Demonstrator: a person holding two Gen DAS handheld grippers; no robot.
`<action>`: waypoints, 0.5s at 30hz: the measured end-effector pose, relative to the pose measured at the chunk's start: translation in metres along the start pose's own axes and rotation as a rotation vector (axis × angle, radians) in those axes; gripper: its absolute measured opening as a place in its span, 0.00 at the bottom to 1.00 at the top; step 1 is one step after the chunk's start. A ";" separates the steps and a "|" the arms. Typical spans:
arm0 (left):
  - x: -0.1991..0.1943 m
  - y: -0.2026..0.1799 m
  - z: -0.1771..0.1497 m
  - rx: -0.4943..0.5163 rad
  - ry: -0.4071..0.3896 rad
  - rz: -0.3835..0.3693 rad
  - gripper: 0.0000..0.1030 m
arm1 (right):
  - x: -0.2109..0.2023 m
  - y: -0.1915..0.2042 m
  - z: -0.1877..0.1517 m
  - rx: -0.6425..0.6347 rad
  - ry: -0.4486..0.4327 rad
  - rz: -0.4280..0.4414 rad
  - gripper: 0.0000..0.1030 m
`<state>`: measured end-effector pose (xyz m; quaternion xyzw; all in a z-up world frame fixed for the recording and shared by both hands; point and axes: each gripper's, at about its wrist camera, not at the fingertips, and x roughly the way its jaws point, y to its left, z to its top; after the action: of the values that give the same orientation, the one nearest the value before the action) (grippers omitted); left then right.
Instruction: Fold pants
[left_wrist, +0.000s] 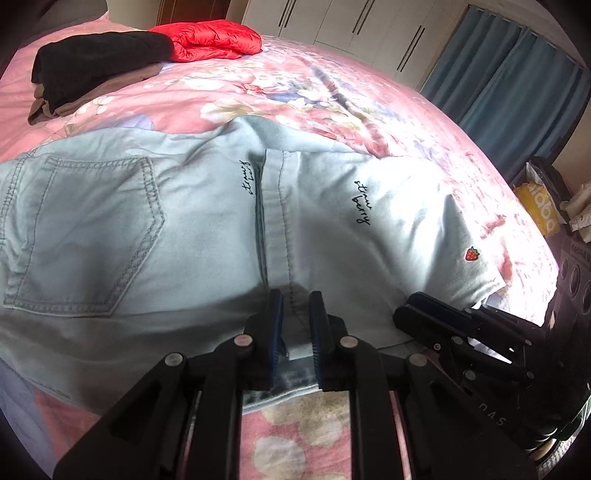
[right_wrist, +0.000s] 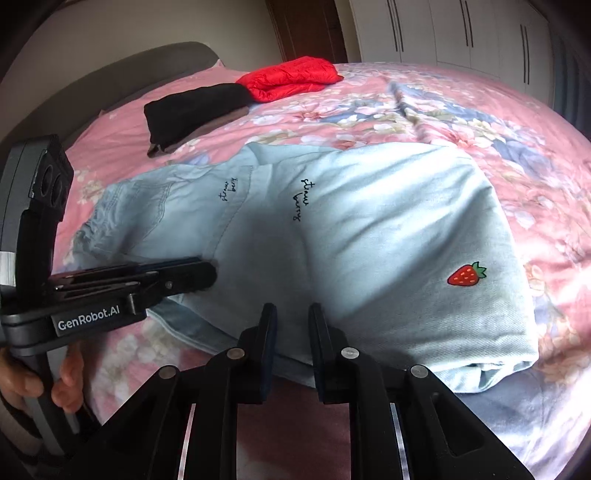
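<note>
Near edge, left wrist view: the left gripper (left_wrist: 295, 321) sits at the bottom centre, its two fingers drawn narrow with a thin strip of the pants' hem between them; it reads as pinching that edge, though actual pad contact is hard to confirm.
Near edge, right wrist view: the right gripper (right_wrist: 291, 332) sits at the bottom centre, its fingers also set narrow at the near border of the cloth; whether fabric is truly clamped there cannot be told.
Person's hand (right_wrist: 55, 380): at the lower left of the right wrist view, wrapped around the left tool's handle.
Pants (left_wrist: 207, 229): pale blue denim spread across the middle of both views, lying on the bed, back pocket toward the left, script lettering near the centre seam, a small strawberry patch (right_wrist: 466, 275) toward the right.
Handling, as a judgement: soft, limp and fairly light, not fragile, with little slip on the quilt; it should sag between two holds.
Where to grip: the doubled hem and the stitched seam look thickest and least likely to pull free; two spaced holds along one edge should keep the fold straight.
Bed cover (left_wrist: 332, 96): pink floral, under and beyond the pants.
Far upper left: a black garment (left_wrist: 99, 59) just beside a red puffer jacket (left_wrist: 210, 38), well apart from the pants.
</note>
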<state>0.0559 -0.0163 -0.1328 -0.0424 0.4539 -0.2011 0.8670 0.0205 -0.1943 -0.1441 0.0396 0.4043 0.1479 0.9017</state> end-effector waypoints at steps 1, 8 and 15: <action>0.000 0.002 -0.002 -0.001 0.000 -0.003 0.24 | 0.000 0.002 0.001 -0.004 -0.009 -0.004 0.16; -0.025 0.013 -0.008 -0.073 -0.016 -0.017 0.31 | 0.002 -0.002 -0.003 0.001 -0.044 -0.004 0.16; -0.078 0.060 -0.027 -0.227 -0.093 -0.033 0.38 | -0.018 -0.009 0.001 0.093 -0.049 0.050 0.20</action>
<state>0.0137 0.0719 -0.1041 -0.1571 0.4322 -0.1602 0.8734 0.0122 -0.2082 -0.1318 0.0950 0.3874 0.1506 0.9046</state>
